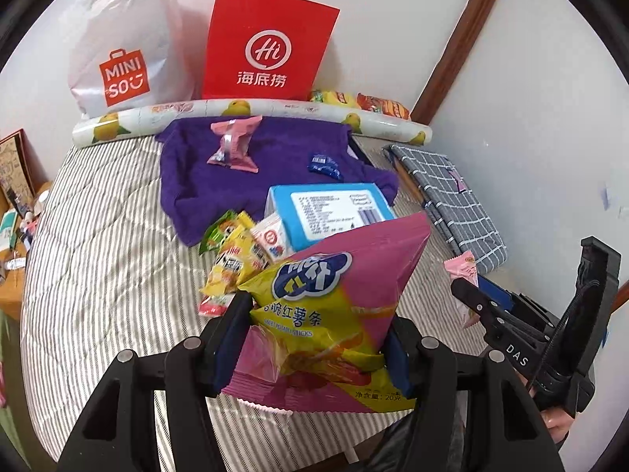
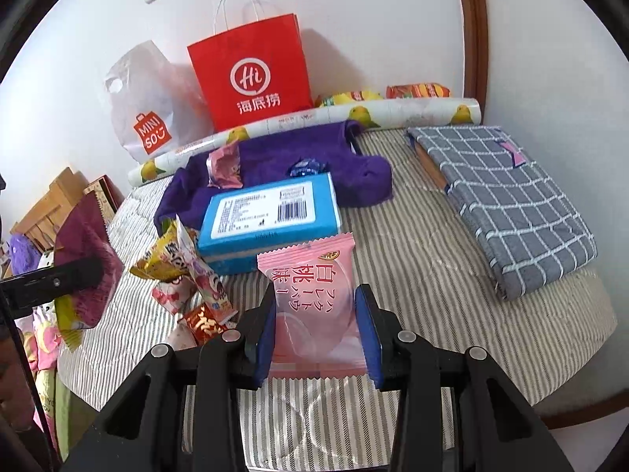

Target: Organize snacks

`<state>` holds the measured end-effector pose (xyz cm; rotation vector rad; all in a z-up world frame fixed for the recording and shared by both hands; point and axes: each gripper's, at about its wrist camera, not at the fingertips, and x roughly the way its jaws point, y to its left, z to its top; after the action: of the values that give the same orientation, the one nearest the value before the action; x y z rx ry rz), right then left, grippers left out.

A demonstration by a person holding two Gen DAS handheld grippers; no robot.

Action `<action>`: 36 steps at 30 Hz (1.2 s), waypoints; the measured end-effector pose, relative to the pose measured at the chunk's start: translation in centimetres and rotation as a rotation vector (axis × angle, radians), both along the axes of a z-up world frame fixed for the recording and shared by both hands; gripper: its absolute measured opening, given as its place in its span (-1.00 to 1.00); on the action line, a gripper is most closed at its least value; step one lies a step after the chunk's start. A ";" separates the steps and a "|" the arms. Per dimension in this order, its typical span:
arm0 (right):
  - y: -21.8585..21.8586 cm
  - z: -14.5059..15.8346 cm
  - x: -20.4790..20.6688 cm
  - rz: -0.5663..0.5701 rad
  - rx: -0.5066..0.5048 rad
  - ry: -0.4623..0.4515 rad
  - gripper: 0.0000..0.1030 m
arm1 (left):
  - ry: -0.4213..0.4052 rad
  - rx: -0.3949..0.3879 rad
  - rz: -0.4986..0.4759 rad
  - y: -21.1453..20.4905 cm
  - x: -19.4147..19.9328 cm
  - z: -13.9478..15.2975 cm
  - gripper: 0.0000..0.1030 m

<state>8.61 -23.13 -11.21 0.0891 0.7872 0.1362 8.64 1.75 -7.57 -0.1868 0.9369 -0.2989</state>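
Note:
My left gripper [image 1: 320,338] is shut on a pink and yellow sweet potato sticks bag [image 1: 334,306], held above the striped bed; the bag also shows in the right wrist view [image 2: 84,275]. My right gripper [image 2: 316,330] is shut on a pink white-peach snack packet [image 2: 310,295]; this packet also shows in the left wrist view [image 1: 464,283]. A pile of small snack packets [image 1: 236,251] [image 2: 184,275] lies beside a blue box [image 1: 326,208] [image 2: 271,216]. A pink packet [image 1: 234,143] and a small blue packet [image 1: 324,165] lie on a purple cloth [image 1: 275,165].
A red paper bag [image 1: 267,47] and a white Miniso bag [image 1: 118,47] stand against the wall behind a rolled lemon-print sheet [image 1: 251,116]. More snack packs [image 1: 361,102] lie behind the roll. A grey checked cloth [image 2: 507,200] lies on the right. A wooden stand [image 1: 15,196] is at the left.

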 end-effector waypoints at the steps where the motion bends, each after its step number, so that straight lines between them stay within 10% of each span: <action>1: 0.0 0.2 0.2 0.002 -0.001 -0.002 -0.27 | -0.001 -0.004 0.000 -0.1 0.2 0.1 0.15; 36: 3.6 4.3 9.1 0.069 -0.015 -0.053 -0.26 | 0.012 -0.041 0.019 0.8 9.9 0.1 0.15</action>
<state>17.75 -19.50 -6.94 0.0443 0.7388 0.1977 18.55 2.54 -7.43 -0.2352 0.9403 -0.2995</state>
